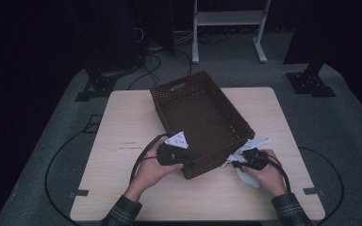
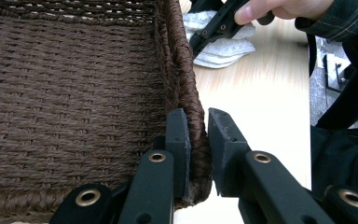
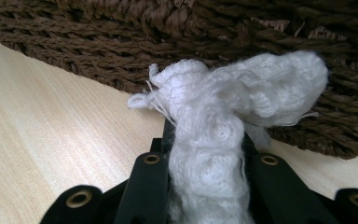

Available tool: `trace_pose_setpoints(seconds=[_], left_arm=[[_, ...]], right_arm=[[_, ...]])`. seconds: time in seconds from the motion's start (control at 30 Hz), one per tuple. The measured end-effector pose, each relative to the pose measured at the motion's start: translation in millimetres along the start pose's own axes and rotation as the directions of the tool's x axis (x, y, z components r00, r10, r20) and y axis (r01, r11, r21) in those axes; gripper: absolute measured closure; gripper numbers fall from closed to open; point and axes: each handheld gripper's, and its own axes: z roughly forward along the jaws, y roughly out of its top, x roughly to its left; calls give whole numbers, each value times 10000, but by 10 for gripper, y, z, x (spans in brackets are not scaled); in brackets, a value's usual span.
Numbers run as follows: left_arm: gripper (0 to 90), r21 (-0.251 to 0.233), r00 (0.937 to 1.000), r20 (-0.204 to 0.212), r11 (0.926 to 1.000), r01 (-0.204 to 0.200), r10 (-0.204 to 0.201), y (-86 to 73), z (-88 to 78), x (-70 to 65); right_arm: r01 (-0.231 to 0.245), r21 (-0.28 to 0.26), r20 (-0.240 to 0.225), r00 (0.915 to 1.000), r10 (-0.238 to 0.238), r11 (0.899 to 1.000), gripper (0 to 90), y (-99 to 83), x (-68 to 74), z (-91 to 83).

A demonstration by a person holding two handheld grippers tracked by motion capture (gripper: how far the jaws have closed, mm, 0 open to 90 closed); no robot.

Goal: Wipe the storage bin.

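white cloth point(image 3: 214, 140) bunched, jaws hidden beneath

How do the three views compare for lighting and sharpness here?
High view: dim, surroundings nearly black, the basket and table readable but soft. Left gripper view: bright, weave and rim sharp, far hand slightly blown out. Right gripper view: well lit, the white cloth close and a bit soft at its fringes, wood grain clear.
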Motion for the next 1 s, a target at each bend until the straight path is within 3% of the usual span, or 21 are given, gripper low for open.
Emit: trace_pose_setpoints(seconds=[0.07, 0.23, 0.7, 1.0], left_arm=[[784, -7, 10000, 8, 10000, 3, -3, -1, 0, 1], [784, -22, 10000, 11, 10000, 10, -10, -1, -1, 3], [785, -22, 10000, -18, 10000, 9, -9, -1, -2, 0], [785, -8, 10000, -20, 10000, -14, 14, -2, 0, -1]], right_arm=[[6, -29, -7, 10000, -6, 10000, 747, 6, 2, -12], [59, -792, 59, 10000, -55, 9968, 747, 104, 31, -208], [277, -1487, 271, 9993, -239, 9885, 746, 209, 66, -467], [381, -2326, 403, 9987, -296, 9718, 746, 275, 80, -688]])
